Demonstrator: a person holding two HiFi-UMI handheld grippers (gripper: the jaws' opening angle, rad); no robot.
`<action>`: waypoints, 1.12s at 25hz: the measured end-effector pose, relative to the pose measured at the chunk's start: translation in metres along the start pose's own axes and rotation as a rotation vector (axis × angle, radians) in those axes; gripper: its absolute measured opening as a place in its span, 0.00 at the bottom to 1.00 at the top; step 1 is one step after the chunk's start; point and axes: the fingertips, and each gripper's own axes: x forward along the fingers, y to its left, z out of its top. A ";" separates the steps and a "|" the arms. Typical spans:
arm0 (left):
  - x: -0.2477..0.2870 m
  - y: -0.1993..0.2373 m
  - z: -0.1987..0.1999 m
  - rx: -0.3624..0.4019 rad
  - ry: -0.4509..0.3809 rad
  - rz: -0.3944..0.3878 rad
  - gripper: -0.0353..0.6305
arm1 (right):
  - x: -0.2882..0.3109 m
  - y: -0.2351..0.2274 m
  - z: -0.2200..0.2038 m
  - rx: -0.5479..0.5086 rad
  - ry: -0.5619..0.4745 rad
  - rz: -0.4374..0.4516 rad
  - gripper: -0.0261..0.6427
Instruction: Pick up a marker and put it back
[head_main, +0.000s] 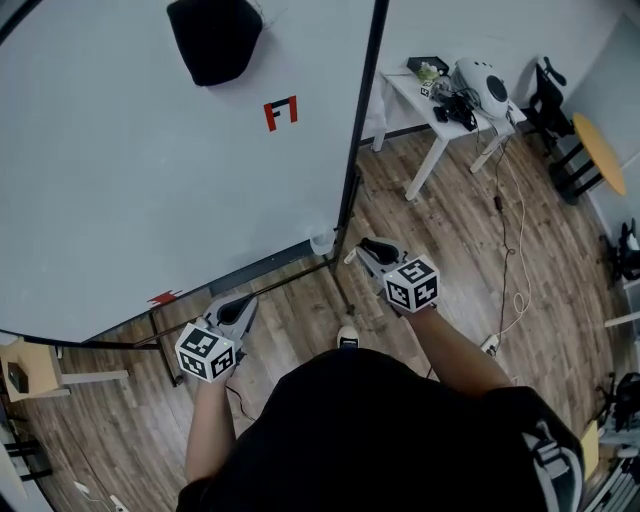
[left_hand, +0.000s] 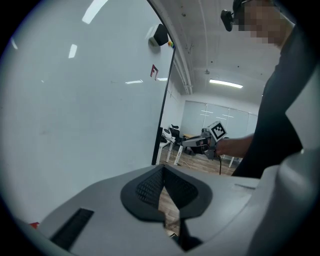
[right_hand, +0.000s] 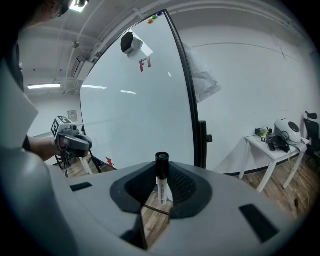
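while the right gripper (right_hand: 160, 175) pinches the marker (right_hand: 162, 190) upright by the whiteboard (right_hand: 135, 115), the left gripper (left_hand: 163, 172) sits pressed together, empty; pickup looks done, next likely lowering it into the cup (head_main: 322, 241)

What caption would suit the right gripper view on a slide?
The right gripper holds a black-capped white marker upright between its jaws, facing the whiteboard.

I see a large whiteboard (head_main: 150, 170) standing on wood-plank floor (head_main: 440, 260), with a cluttered white table (head_main: 408, 92) against the pale wall (head_main: 480, 30).
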 end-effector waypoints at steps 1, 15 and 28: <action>0.000 -0.002 0.000 0.003 0.003 -0.007 0.07 | -0.004 0.000 -0.003 0.007 0.000 -0.008 0.13; -0.006 -0.016 -0.005 0.039 0.017 -0.068 0.07 | -0.029 0.012 -0.024 0.040 -0.007 -0.067 0.13; -0.004 -0.012 -0.007 0.032 0.020 -0.072 0.07 | -0.025 0.010 -0.025 0.045 -0.001 -0.069 0.13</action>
